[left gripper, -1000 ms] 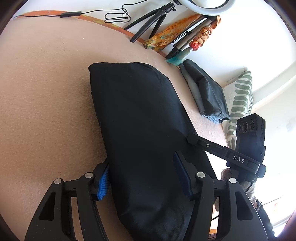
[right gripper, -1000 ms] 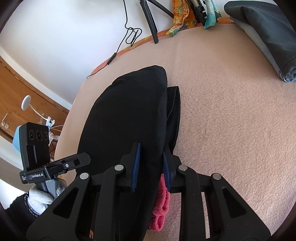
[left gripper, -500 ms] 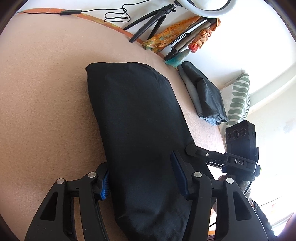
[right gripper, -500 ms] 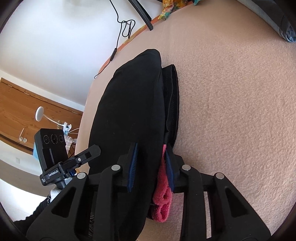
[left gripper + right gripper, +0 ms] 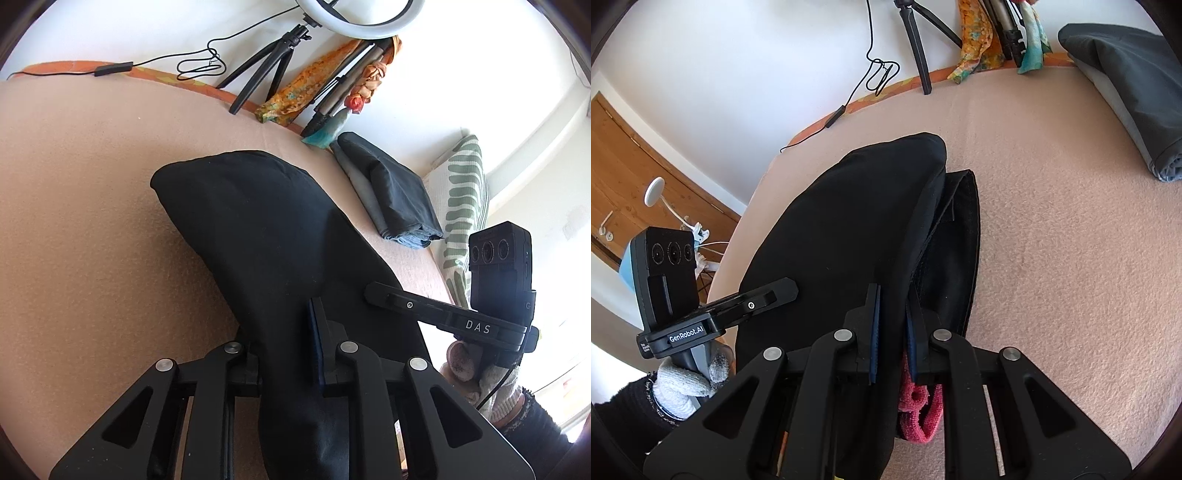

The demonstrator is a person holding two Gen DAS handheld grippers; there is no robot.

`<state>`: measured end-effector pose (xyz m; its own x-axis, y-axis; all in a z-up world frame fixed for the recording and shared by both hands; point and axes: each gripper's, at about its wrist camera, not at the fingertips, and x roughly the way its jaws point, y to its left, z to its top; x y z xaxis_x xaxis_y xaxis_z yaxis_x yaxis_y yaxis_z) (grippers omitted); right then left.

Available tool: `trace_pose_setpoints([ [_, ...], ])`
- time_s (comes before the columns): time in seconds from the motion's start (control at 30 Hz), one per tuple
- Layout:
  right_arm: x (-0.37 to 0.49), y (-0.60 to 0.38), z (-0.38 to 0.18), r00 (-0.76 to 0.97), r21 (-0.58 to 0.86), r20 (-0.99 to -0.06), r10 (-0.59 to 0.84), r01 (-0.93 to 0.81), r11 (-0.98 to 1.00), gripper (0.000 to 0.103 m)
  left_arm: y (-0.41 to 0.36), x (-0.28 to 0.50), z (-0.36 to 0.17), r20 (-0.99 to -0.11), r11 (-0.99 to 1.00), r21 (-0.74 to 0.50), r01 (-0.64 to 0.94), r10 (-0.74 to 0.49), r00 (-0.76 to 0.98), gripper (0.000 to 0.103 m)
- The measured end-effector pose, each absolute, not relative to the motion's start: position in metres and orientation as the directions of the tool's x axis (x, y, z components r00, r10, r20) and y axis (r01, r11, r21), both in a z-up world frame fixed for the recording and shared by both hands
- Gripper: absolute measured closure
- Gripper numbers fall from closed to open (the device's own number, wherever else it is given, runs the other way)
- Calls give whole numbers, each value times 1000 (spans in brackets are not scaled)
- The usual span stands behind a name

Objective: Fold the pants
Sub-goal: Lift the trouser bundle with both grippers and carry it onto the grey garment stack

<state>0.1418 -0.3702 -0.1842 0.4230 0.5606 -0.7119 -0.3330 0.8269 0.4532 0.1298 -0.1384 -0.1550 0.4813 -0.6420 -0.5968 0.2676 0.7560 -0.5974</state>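
Observation:
The black pants (image 5: 266,236) lie folded over on the pink bed (image 5: 74,221), with the near end lifted off the surface. My left gripper (image 5: 284,332) is shut on the near edge of the pants. My right gripper (image 5: 892,325) is shut on the other near corner of the pants (image 5: 849,229). A lower black layer (image 5: 956,236) shows under the top fold in the right wrist view. Each gripper shows in the other's view: the right gripper (image 5: 495,295) and the left gripper (image 5: 676,295).
A stack of folded dark and grey clothes (image 5: 391,192) lies at the bed's far right, also in the right wrist view (image 5: 1130,92). A tripod with ring light (image 5: 273,59), cables and colourful cloths stand by the wall. A striped pillow (image 5: 465,206) is at right. A pink cloth (image 5: 919,410) hangs below my right gripper.
My left gripper has closed on the pants edge. Both grippers have lifted the near end of the pants and moved back a little.

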Motion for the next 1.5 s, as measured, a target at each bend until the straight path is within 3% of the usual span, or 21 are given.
trace_pose_setpoints([
  [0.33,122,-360,-135,542,276,-691,479,-414,867,91,-145,131,-134,-545,724,-618,307,-676,496,88],
  [0.73,119,-405,-73,634,190,-658,406,-381,905,91,-199,144,-94,-498,696,-568,439,-715,490,88],
  [0.87,127,-433,-70,615,288,-653,442,-338,896,91,-212,154,-98,-505,685,-584,436,-727,466,88],
  [1.07,146,-434,-115,526,437,-674,518,-281,854,91,-198,162,-125,-572,722,-581,376,-691,442,89],
  [1.27,164,-424,-148,456,460,-716,529,-263,848,90,-183,170,-156,-623,751,-580,315,-659,422,89],
  [1.5,173,-444,-162,423,497,-733,532,-199,844,70,-181,174,-162,-625,750,-574,328,-661,416,89],
])
